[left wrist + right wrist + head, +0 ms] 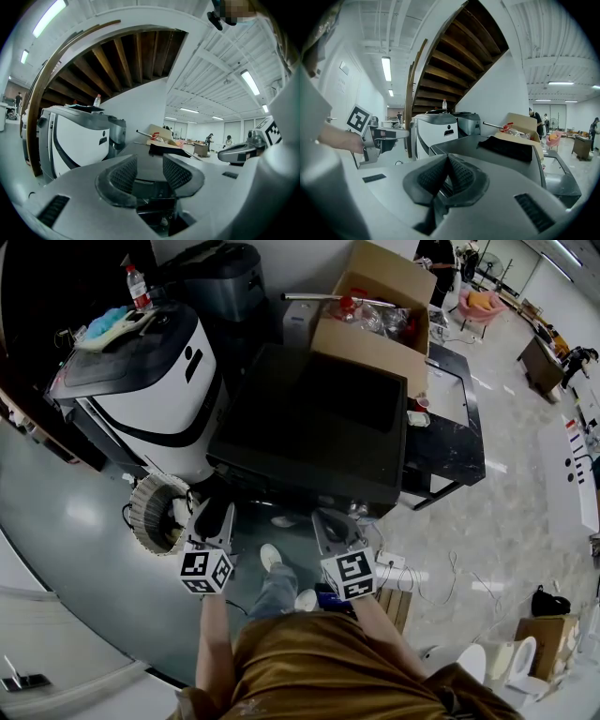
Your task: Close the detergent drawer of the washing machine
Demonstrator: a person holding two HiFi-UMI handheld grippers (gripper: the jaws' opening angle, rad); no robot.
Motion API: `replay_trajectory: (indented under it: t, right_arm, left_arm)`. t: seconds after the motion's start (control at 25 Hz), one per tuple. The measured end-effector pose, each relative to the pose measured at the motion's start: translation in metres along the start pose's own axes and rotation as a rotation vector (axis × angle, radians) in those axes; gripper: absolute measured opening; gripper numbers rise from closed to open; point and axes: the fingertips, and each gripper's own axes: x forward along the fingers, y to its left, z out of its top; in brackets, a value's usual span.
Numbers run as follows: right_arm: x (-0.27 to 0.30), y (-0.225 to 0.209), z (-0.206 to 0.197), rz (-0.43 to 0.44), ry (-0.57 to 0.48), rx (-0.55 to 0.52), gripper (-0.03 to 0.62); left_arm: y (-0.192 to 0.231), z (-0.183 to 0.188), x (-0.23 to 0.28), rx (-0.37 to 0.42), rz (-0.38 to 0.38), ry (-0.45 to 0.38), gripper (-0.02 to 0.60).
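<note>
Squarely ahead of the person stands the dark-topped washing machine (pixel 309 418), with a white appliance (pixel 150 381) at its left and an open cardboard box (pixel 375 320) behind it. From above only the machine's top panel shows. Its front face, where the detergent drawer would sit, is tucked under that panel's near edge, so I cannot tell whether the drawer stands out or lies flush.

The left gripper (pixel 214 510) and right gripper (pixel 328 519) hang side by side just short of that front edge, touching nothing. The left one's jaws stand apart with nothing between them; the right one's are pressed together, also empty.

In my judgement this fits either a drawer waiting to be pushed home or one already shut with both grippers held clear of it.
</note>
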Motion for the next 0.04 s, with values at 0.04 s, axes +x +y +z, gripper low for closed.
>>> replay_trajectory:
  t: [0.04]
  right_arm:
    - [0.0004,-0.0001,0.0008,0.002,-0.002,-0.001,0.012]
  left_arm:
    - [0.0006,-0.0001,-0.0002,-0.003,0.003,-0.001,0.179]
